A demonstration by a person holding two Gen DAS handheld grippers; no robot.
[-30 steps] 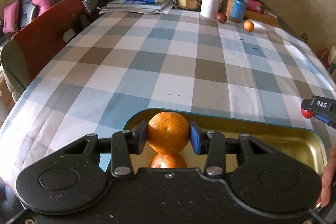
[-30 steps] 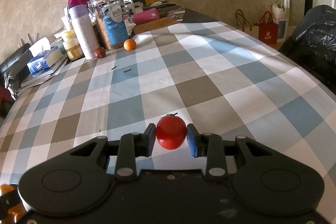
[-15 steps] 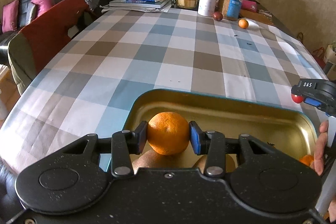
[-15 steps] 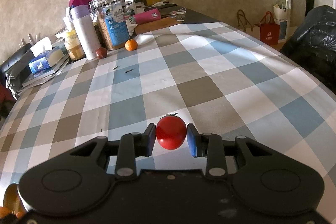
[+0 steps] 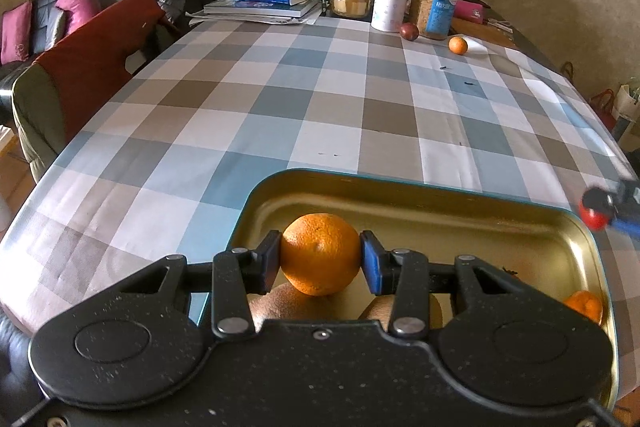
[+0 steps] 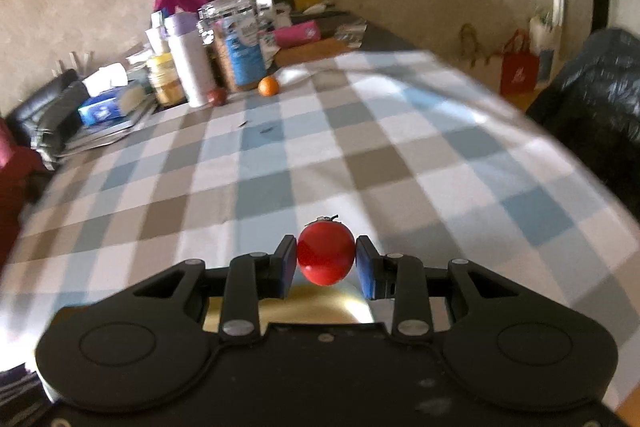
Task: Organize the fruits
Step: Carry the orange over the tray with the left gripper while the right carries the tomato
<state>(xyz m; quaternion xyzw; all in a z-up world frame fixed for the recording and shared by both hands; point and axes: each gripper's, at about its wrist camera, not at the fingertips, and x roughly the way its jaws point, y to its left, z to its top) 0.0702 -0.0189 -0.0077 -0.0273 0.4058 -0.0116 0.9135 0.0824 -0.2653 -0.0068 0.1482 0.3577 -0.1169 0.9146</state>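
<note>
Left gripper (image 5: 320, 261) clamps orange (image 5: 320, 253) over tin (image 5: 400, 193), angled down

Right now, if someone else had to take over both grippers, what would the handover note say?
Left gripper: shut on an orange, held over the gold tin.
Right gripper: shut on a red tomato, at the tin's right edge.
In the tin: a small orange fruit and brownish fruits under the left gripper.
Left: release both into the tin, then fetch the small orange and dark red fruit by the jars at the far end.
</note>
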